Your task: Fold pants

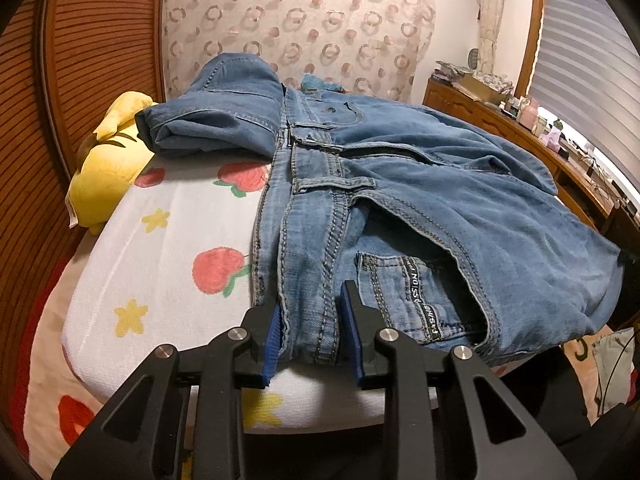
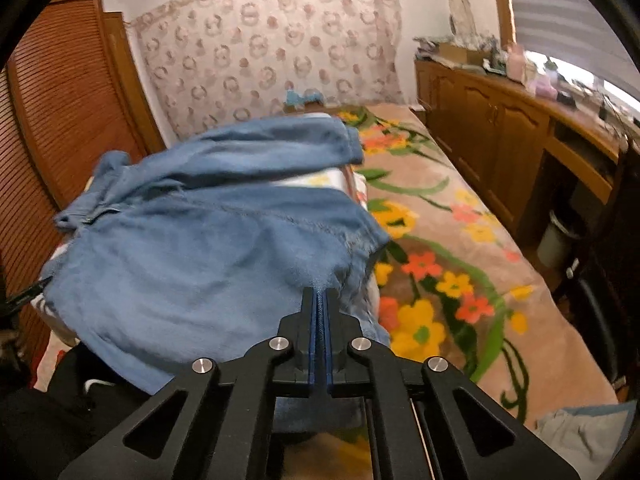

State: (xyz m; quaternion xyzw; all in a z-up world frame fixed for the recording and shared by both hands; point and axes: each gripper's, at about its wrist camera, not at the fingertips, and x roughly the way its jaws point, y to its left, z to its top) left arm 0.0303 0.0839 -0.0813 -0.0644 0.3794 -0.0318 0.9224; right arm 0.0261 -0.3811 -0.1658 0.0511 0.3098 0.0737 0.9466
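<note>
Light blue jeans (image 1: 420,200) lie spread on a white cushion (image 1: 168,248) printed with strawberries and stars. My left gripper (image 1: 312,328) is around the near end of the waistband, its blue pads (image 1: 272,344) standing a little apart with the denim between them. My right gripper (image 2: 319,320) is shut on the edge of the jeans (image 2: 192,256) and holds the cloth lifted; that view is blurred. A second folded pair of jeans (image 1: 216,120) lies at the far end of the cushion.
A yellow plush toy (image 1: 108,160) lies at the cushion's far left. A floral blanket (image 2: 440,264) covers the bed to the right. A wooden cabinet (image 2: 500,132) with clutter lines the right wall. A louvred wooden door (image 1: 80,60) stands on the left.
</note>
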